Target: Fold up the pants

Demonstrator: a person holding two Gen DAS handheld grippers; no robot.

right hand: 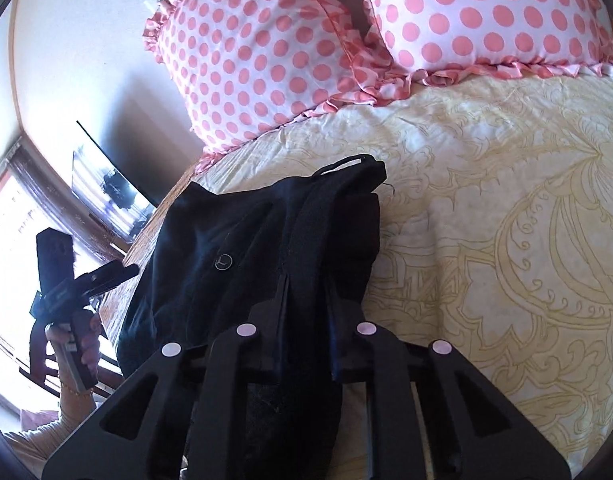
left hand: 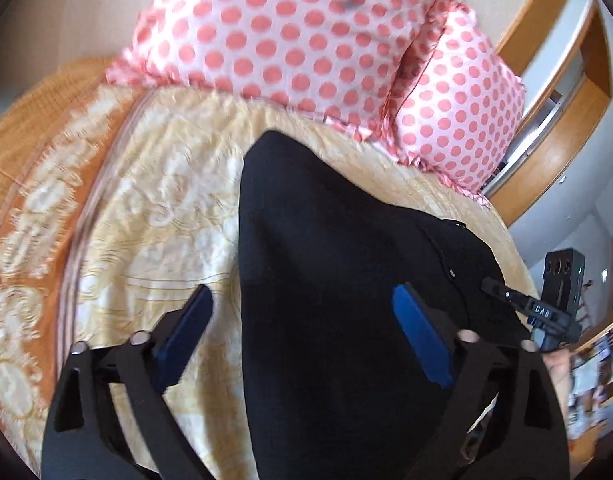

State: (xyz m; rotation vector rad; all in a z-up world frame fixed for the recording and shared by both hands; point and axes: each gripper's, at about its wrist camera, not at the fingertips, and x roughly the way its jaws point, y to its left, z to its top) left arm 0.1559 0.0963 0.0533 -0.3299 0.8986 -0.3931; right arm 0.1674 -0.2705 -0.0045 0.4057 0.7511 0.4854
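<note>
On the bed [left hand: 178,184] my left claw [left hand: 302,320] stands wide over the black pants [left hand: 326,260], with nothing pressed between its blue pads [left hand: 422,344]. The pants lie bunched on the yellow bedspread, below the dotted pillows [right hand: 486,16]. My right claw [right hand: 306,292] is narrow and pinches a thick fold. I judge the cloth soft, light and limp; best taken at a seam.

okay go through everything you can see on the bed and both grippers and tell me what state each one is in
pants: black, bunched in folds on the bedspread, not yet neatly folded
left gripper: open, above the pants, pads clear of the cloth
right gripper: shut on the pants fabric
pillows: two, polka-dot, resting at the head of the bed
bedspread: spread flat, slightly wrinkled
</note>
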